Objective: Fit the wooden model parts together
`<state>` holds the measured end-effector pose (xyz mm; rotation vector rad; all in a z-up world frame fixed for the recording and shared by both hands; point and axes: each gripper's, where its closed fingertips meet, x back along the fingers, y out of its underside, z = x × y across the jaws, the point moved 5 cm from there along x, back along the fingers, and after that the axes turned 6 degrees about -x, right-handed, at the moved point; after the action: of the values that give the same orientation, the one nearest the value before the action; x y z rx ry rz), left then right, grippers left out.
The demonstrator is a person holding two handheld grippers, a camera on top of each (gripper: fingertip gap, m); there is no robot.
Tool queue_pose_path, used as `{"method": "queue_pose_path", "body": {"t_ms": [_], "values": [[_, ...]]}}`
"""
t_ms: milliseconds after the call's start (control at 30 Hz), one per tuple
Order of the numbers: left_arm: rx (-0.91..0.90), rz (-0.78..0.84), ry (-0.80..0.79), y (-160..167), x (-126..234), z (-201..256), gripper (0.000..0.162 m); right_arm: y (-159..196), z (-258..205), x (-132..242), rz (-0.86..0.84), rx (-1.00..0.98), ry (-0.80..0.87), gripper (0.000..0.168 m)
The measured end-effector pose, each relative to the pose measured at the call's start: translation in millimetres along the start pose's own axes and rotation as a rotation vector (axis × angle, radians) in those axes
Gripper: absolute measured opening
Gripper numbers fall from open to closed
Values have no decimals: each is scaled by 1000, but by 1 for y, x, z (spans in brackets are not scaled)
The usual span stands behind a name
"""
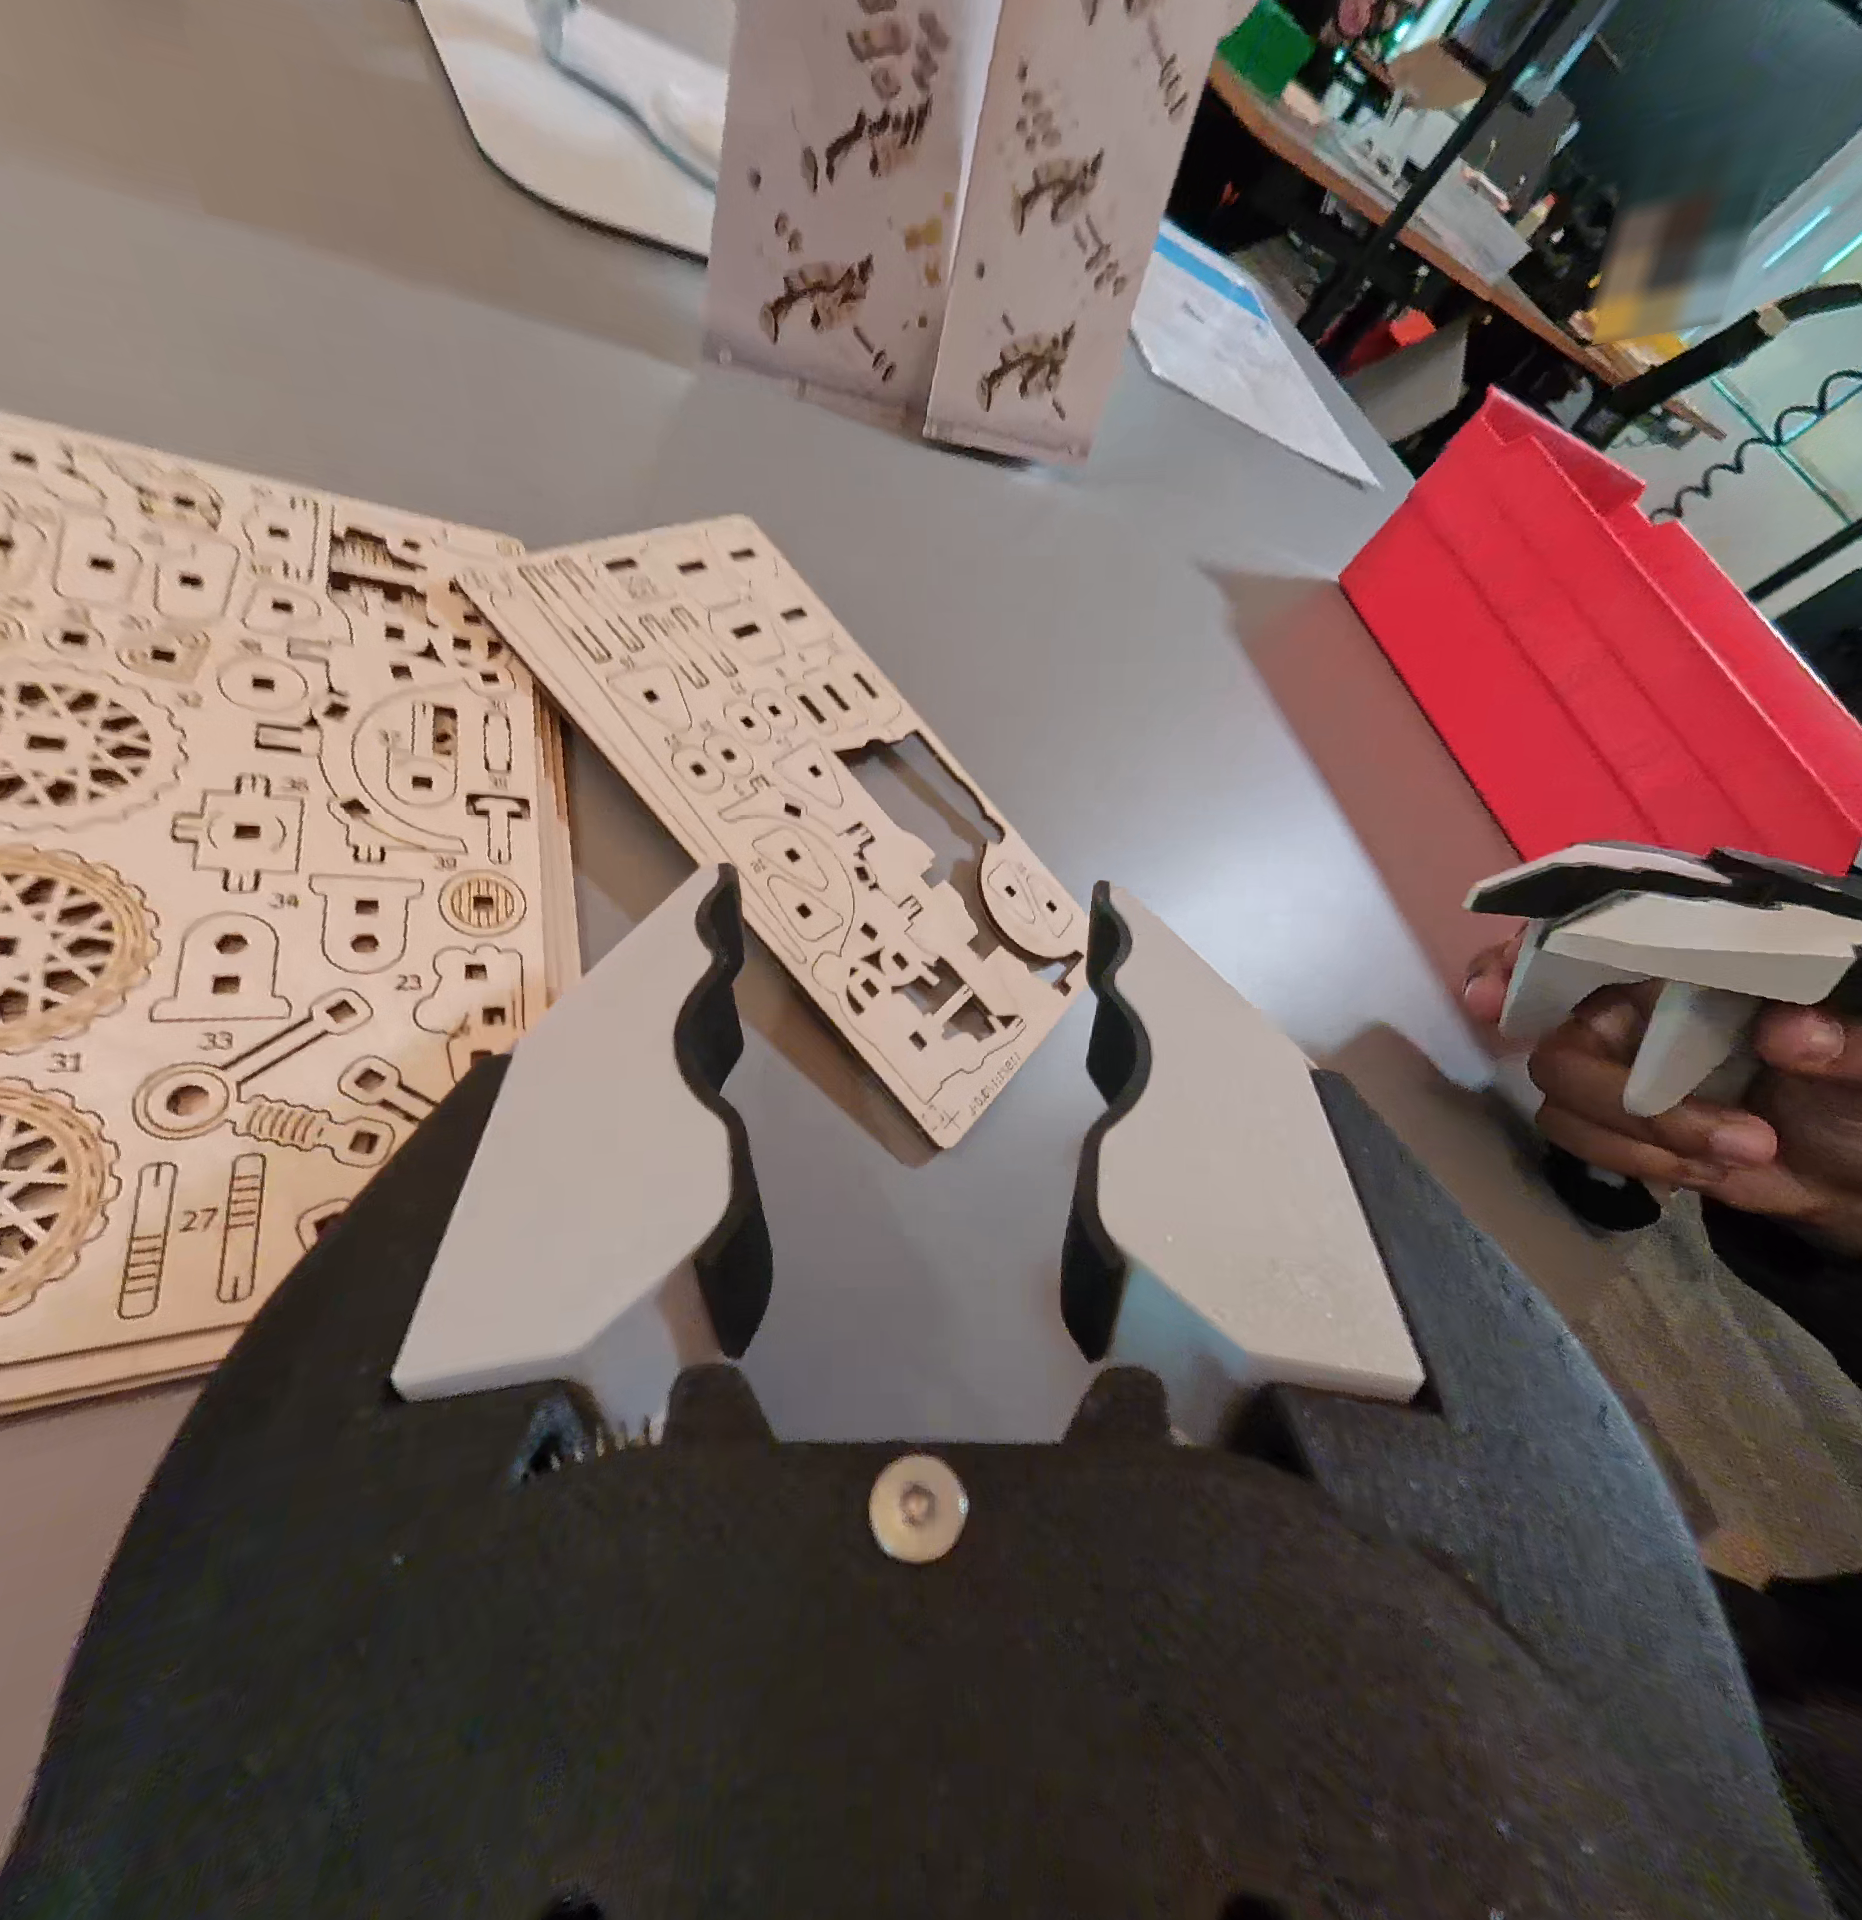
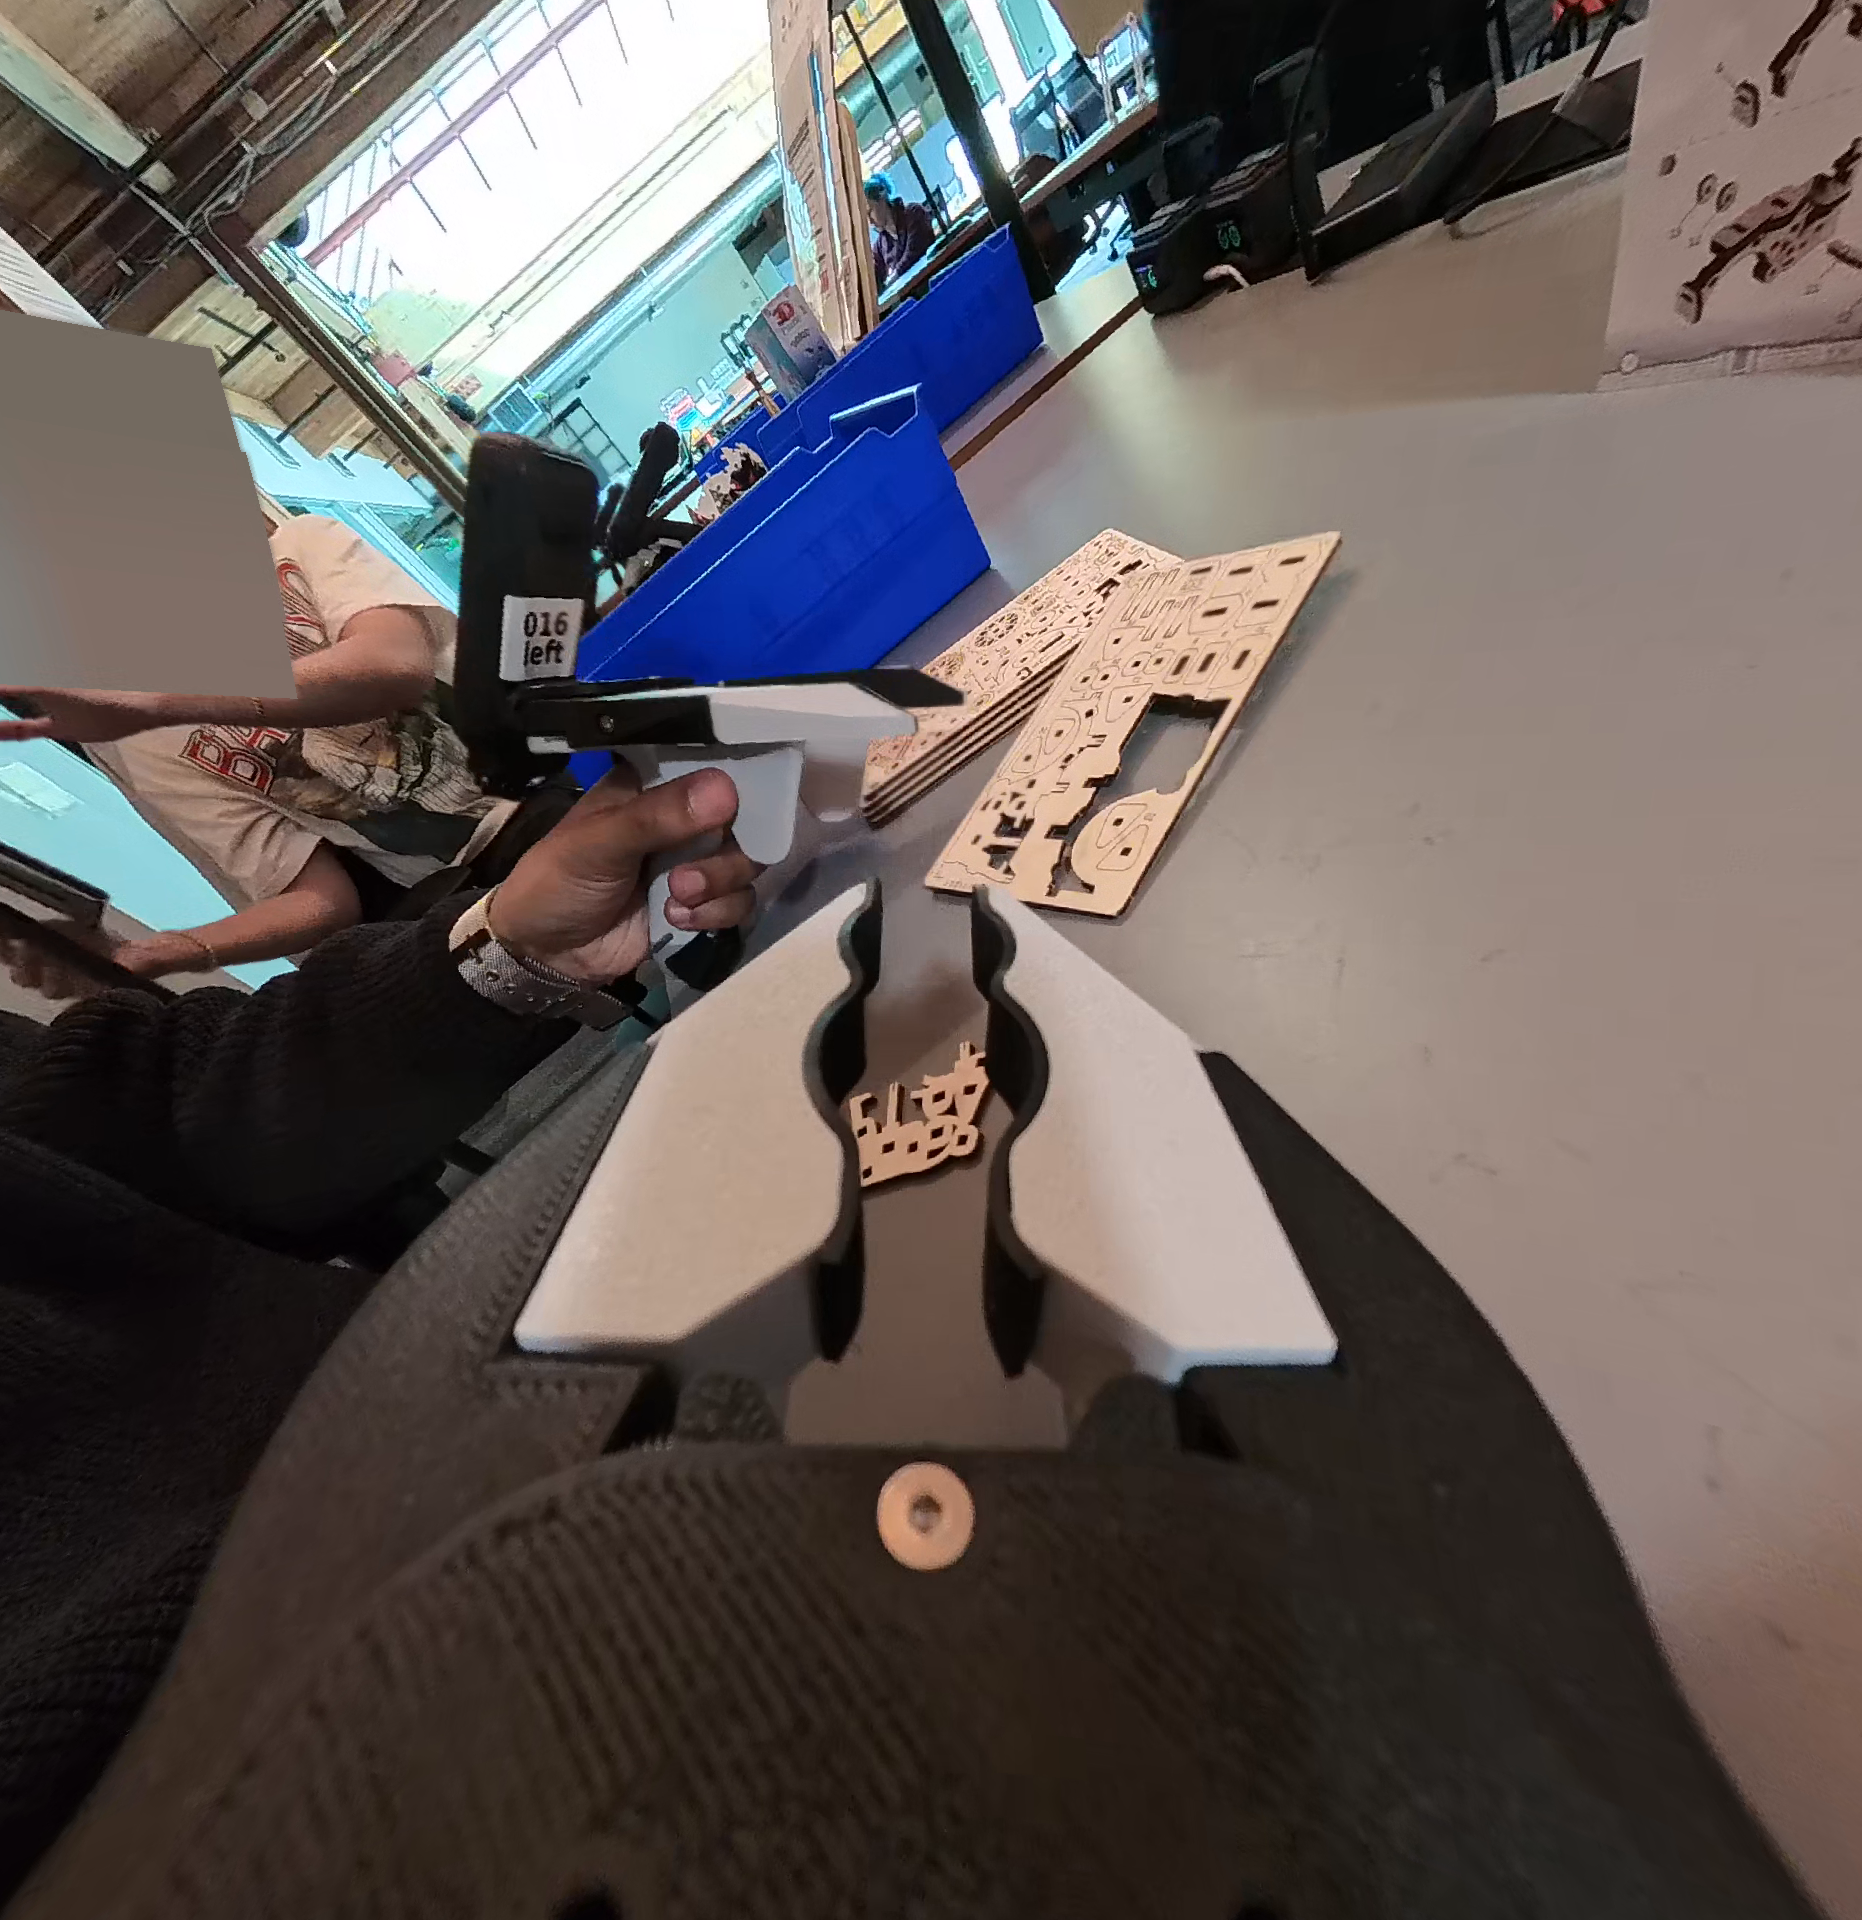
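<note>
Left wrist view close above table [image 1: 1114, 644], facing forward, right wrist view low, both sharing small wooden sheet [image 1: 802, 790] [image 2: 1135, 748]

Red bin [image 1: 1592, 665] — blue bin [image 2: 802, 582]

The desk [image 1: 1010, 436] is smooth, matt grey. The wooden sheets [image 1: 241, 831] are pale, laser-cut plywood with dark scorched lines. The left hand-held gripper [image 1: 911, 935] has smooth grey plastic fingers [image 1: 594, 1174] on a grainy black body with a shiny metal screw [image 1: 916, 1507]. The red bin [image 1: 1592, 665] is smooth plastic.
</note>
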<state>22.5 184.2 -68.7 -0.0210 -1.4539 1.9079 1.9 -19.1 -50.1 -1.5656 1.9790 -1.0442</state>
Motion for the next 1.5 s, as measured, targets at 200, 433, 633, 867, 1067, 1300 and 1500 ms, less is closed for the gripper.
{"method": "queue_pose_path", "body": {"t_ms": [200, 433, 633, 867, 1067, 1300, 1500], "values": [[-60, 55, -13, -7, 5, 3, 66, 0, 0, 0, 1, -3, 0, 16], [-154, 10, 183, 1, -1, 36, 58, -1, 2, 0, 2, -13, 2, 16], [-346, -232, 404, 41, -12, 88, 58, -1, 2, 0, 4, -14, 2, 16], [-384, -365, 418, 57, -12, 90, 45, 1, 1, -2, -13, 0, 7, 16], [-176, -350, 494, 52, -13, 81, 40, 35, -10, -16, -295, 299, 155, 35], [-59, -258, 436, 38, -14, 62, 38, 67, -23, -34, -432, 609, 329, 49], [-77, -263, 433, 39, -14, 64, 39, 67, -5, -16, -532, 543, 346, 37]]}}
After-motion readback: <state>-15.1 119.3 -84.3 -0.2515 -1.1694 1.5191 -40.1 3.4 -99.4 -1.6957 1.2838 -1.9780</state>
